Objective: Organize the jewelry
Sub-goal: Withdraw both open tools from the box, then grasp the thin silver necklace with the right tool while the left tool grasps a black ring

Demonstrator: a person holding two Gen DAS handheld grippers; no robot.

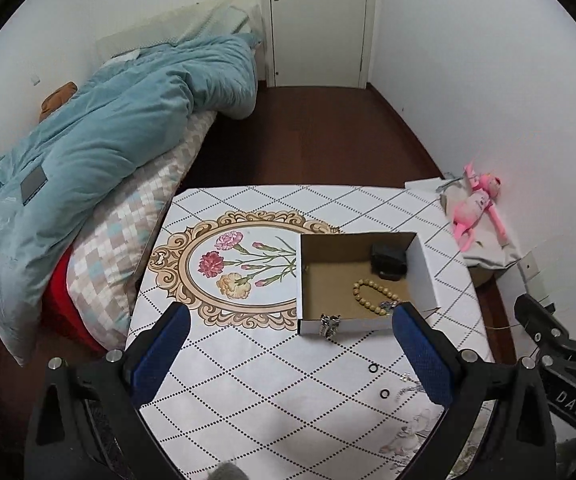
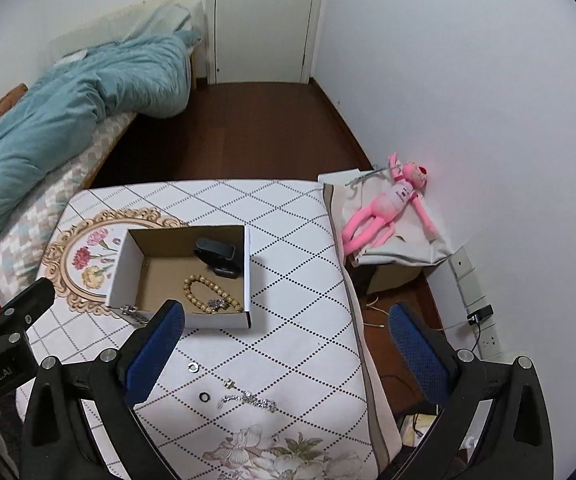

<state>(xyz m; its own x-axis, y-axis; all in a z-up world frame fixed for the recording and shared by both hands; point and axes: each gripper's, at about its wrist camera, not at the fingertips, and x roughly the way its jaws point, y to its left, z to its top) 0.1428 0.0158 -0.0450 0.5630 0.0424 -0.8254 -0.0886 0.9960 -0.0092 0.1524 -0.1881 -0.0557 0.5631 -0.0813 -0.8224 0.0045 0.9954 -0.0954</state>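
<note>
Both tongs hang wide open and hold nothing: the left tongs (image 1: 290, 344) over the near part of the counter (image 2: 288, 280), the right tongs (image 2: 288, 340) over its right edge. Nearest on the patterned cloth lie a silver chain (image 2: 249, 399) and two small rings (image 2: 204, 397). Farther back stands an open cardboard box (image 2: 247, 276) with a bead bracelet (image 2: 197, 292), a sparkly piece touching it, and a black case (image 2: 219, 256); another silver piece (image 1: 329, 324) hangs over its near wall
</note>
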